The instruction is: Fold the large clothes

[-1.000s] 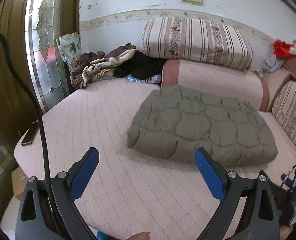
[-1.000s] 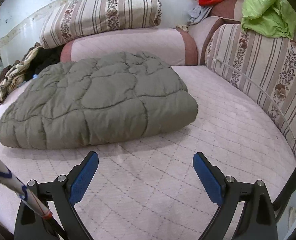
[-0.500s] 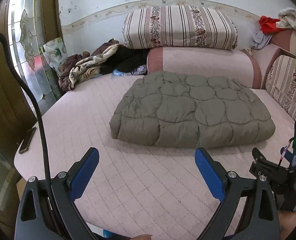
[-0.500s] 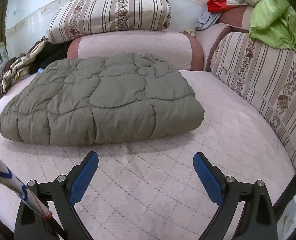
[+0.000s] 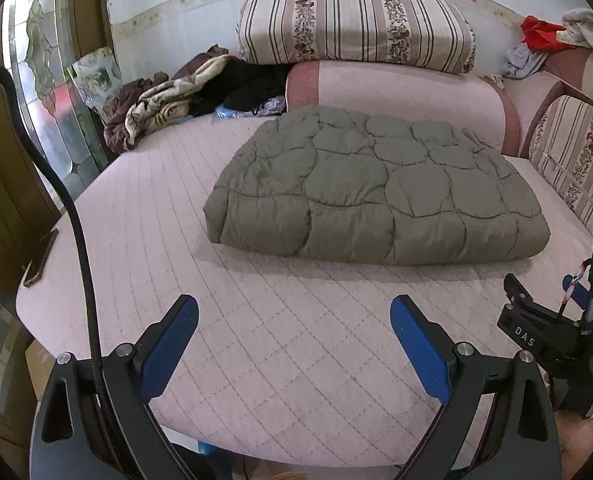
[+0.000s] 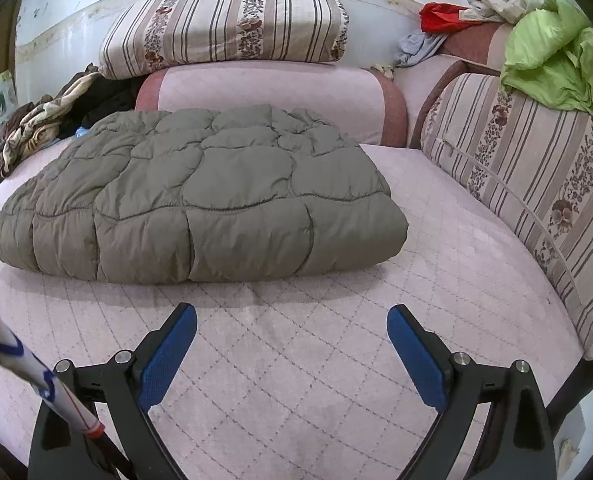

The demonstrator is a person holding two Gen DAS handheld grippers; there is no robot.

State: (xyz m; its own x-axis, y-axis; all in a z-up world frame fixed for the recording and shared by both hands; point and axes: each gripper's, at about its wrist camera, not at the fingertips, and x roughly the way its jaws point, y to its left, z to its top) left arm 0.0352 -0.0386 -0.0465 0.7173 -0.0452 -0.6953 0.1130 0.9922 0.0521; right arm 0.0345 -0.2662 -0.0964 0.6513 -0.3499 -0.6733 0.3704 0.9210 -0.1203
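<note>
A folded olive-grey quilted puffer garment (image 5: 376, 192) is lying as a thick rectangular bundle on the pink quilted bed (image 5: 256, 340), roughly in the middle of the mattress and nearer the back than the front edge. Its rounded folded edge is facing the cameras, and its far side is sitting just in front of a pink bolster (image 5: 400, 92) that is running along the wall. A striped floral pillow (image 5: 352, 24) is resting on top of that bolster.

The left claw (image 5: 294, 336) is hovering over bare mattress in front of the garment, its blue-padded fingers spread wide and gripping nothing. The right claw (image 6: 292, 336) is likewise hanging released above the bed, fingers wide apart, empty, with the garment's front edge just beyond its tips. Neither claw is touching the garment. Part of the right device, with a green light glowing, is showing at the right edge of the left wrist view.

To the left, a heap of brown, cream and black clothes (image 5: 168, 100) is lying against the wall. A phone (image 5: 40, 256) is sitting at the bed's left edge. On the right, a striped backrest cushion (image 6: 536, 184) is standing along the bed, with a lime-green cloth (image 6: 556, 56) draped on top, and a red cloth (image 6: 440, 16) is lying behind it.
</note>
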